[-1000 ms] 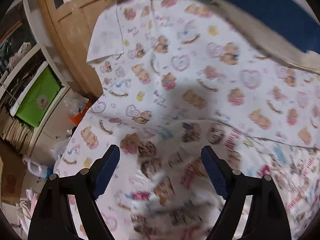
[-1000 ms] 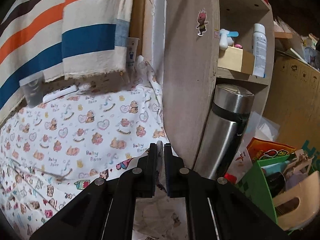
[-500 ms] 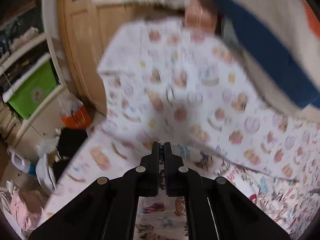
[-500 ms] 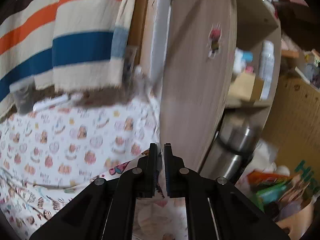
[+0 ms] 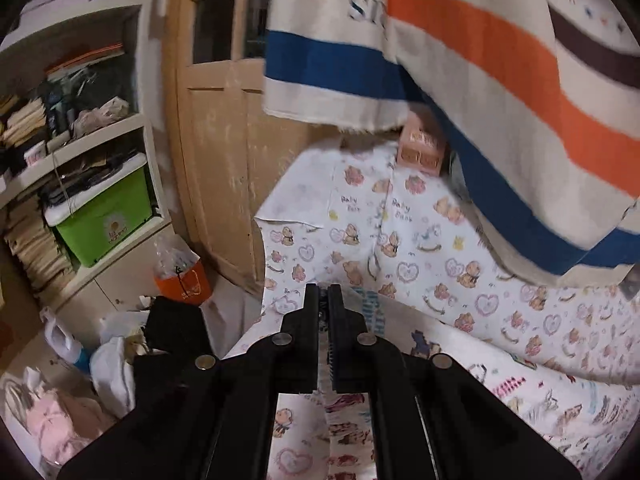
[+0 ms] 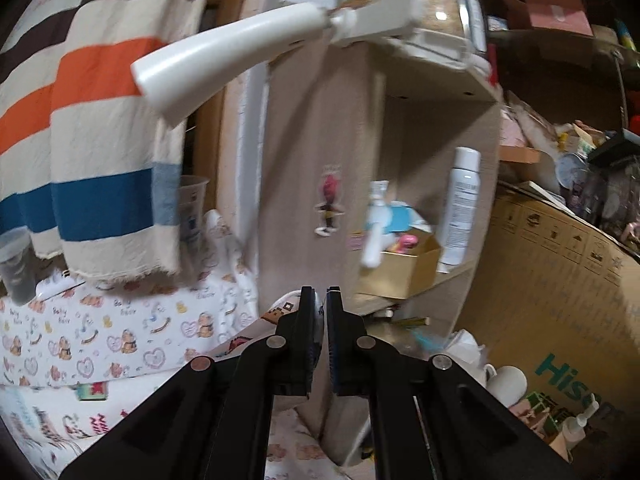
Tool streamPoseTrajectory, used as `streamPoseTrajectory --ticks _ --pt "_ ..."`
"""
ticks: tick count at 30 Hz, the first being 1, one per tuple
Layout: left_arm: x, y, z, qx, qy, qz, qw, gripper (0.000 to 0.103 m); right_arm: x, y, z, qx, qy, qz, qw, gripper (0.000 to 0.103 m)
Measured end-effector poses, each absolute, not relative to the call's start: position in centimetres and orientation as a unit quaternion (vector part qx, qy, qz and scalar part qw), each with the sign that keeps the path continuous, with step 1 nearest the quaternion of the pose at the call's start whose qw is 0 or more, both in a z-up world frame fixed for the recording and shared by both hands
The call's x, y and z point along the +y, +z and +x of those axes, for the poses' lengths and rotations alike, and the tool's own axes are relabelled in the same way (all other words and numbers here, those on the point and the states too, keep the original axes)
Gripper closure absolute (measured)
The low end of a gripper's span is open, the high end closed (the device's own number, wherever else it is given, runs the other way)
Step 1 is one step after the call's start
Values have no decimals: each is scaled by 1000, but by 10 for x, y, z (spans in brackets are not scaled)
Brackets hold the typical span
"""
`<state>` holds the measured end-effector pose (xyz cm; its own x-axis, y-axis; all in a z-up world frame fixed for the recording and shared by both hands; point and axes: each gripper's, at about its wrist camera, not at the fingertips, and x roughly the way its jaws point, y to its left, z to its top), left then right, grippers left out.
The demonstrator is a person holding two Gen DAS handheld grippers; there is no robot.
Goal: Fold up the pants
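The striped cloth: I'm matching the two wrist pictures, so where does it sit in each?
Left wrist view: the striped cloth hangs across the top and right.
Right wrist view: the striped cloth hangs at upper left.
Shared landmark: the bear-print sheet lies below the cloth in both.

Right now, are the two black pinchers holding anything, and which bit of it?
Yes. The left gripper and the right gripper are each shut on an edge of the printed pants.
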<state>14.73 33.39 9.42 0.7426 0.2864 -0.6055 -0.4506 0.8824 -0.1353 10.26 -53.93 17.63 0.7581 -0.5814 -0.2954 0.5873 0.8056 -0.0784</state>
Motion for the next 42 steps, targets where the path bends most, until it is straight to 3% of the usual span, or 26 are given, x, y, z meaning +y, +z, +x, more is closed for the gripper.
streamPoseTrajectory --ticks 8,14,19,25,28,30,32,34,36,42 --pt "339 99 64 267 148 -178 936 100 -551 174 41 133 -340 -1 931 98" --pt "297 55 5 306 173 -54 935 100 -546 133 -6 164 -367 -21 915 98" --pt "284 13 -15 372 211 -20 904 100 -540 83 -24 222 -373 -45 900 98" --pt "275 -12 -13 395 235 23 888 99 -549 52 -25 254 -370 -43 892 98" --pt "266 -16 -13 395 254 53 882 94 -540 46 -26 261 -364 -71 891 98" --pt "258 -8 -17 378 242 57 892 81 -531 47 -27 258 -348 -84 898 98" --pt "243 5 -23 353 216 56 909 67 -521 52 -30 254 -322 -82 908 92" --pt "222 19 -31 327 191 65 923 58 -514 61 -38 245 -294 -58 922 57" --pt "193 30 -37 301 159 86 936 53 -508 72 -49 223 -267 -31 937 42" --pt "109 44 -41 261 35 102 959 45 -483 97 -76 184 -219 -13 958 41"
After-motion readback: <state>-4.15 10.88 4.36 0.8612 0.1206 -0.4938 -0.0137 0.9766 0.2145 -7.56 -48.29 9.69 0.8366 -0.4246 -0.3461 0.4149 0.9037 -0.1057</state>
